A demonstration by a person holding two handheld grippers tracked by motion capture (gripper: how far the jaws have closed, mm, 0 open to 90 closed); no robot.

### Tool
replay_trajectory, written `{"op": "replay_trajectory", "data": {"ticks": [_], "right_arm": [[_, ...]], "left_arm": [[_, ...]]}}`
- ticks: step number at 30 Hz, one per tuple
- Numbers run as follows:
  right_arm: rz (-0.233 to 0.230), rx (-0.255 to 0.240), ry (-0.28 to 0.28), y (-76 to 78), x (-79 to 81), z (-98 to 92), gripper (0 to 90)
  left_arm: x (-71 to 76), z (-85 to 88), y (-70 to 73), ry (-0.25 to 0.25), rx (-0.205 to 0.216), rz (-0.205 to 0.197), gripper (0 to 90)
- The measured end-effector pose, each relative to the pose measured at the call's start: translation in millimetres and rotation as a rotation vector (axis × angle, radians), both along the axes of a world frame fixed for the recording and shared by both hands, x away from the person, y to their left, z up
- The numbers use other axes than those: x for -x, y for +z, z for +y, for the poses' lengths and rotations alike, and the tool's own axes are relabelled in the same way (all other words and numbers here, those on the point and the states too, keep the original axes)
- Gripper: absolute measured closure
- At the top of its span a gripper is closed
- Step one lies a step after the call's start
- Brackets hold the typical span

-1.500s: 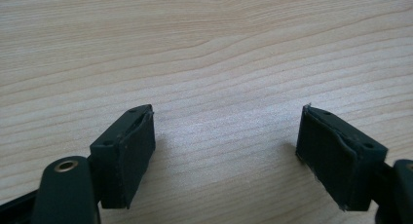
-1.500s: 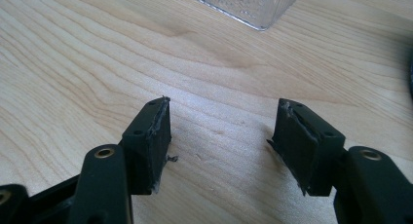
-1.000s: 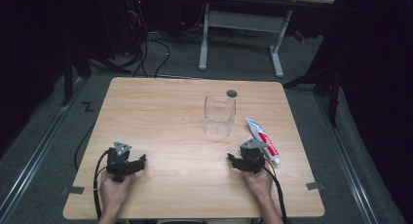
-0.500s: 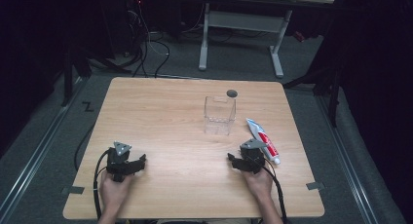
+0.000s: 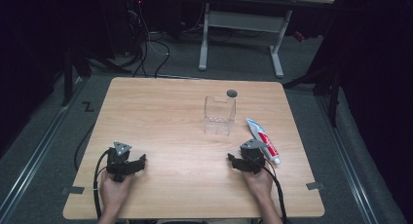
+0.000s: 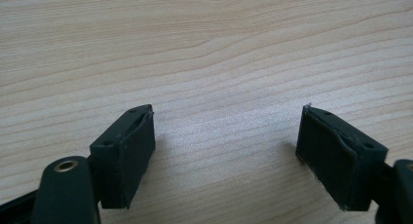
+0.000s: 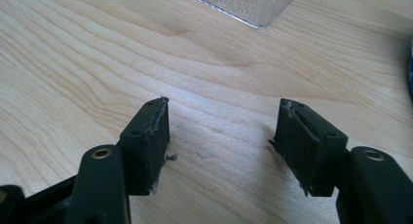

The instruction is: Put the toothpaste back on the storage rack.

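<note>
Your fingers (image 6: 129, 151) stand apart on both the left gripper (image 5: 127, 165) and right gripper (image 5: 242, 161), holding nothing, resting on the table (image 5: 160, 112). The clear box (image 5: 219, 115) sits beyond your right gripper, the toothpaste tube (image 5: 263, 140) just beside it, probably ready for pickup.

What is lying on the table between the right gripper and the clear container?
Nothing: in the high view only bare wood separates the right gripper from the clear container. The toothpaste tube lies off to the side.

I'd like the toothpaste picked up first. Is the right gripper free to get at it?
Probably yes: the right gripper is open and empty, and the toothpaste tube lies flat just beside it, with nothing between them.
</note>
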State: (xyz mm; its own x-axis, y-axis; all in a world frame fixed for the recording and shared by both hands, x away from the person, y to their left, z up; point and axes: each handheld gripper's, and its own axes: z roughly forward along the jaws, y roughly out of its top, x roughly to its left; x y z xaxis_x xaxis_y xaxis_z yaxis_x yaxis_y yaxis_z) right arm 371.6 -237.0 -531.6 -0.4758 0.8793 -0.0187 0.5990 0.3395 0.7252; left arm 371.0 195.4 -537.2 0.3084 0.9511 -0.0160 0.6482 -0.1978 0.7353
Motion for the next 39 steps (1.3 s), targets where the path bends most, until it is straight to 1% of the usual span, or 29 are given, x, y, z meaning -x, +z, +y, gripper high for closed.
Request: {"op": "replay_trajectory", "data": {"ticks": [13,16,17,21,25,32,36,39], "right_arm": [[0.001,-0.001,-0.006,0.0,0.7,-0.2,37.3],[-0.004,-0.001,-0.023,0.2,1.0,-1.2,43.4],[-0.006,-0.002,-0.026,0.3,1.2,-1.8,44.2],[-0.008,0.005,-0.031,1.3,3.0,-1.9,44.5],[-0.020,0.016,-0.023,4.0,6.1,-1.9,44.8],[-0.038,0.006,-0.033,12.5,12.6,-8.4,45.7],[-0.044,-0.018,-0.048,17.4,15.2,-14.2,46.4],[-0.055,-0.033,-0.049,21.2,17.9,-17.2,46.6]], "left_arm": [[-0.2,-0.1,0.0,0.001,0.000,0.000,22.2],[-0.3,-0.1,0.1,0.001,0.000,0.001,22.2],[-0.3,-0.1,0.0,0.001,0.000,-0.001,22.2],[-0.3,-0.1,0.1,0.001,0.000,0.001,22.2],[-0.3,-0.1,0.0,0.001,0.000,0.000,22.2],[-0.3,-0.1,-0.1,0.002,0.001,-0.001,22.2],[-0.3,-0.1,-0.1,0.002,0.001,-0.001,22.2],[-0.3,-0.1,-0.1,0.002,0.001,-0.001,22.2]]}}
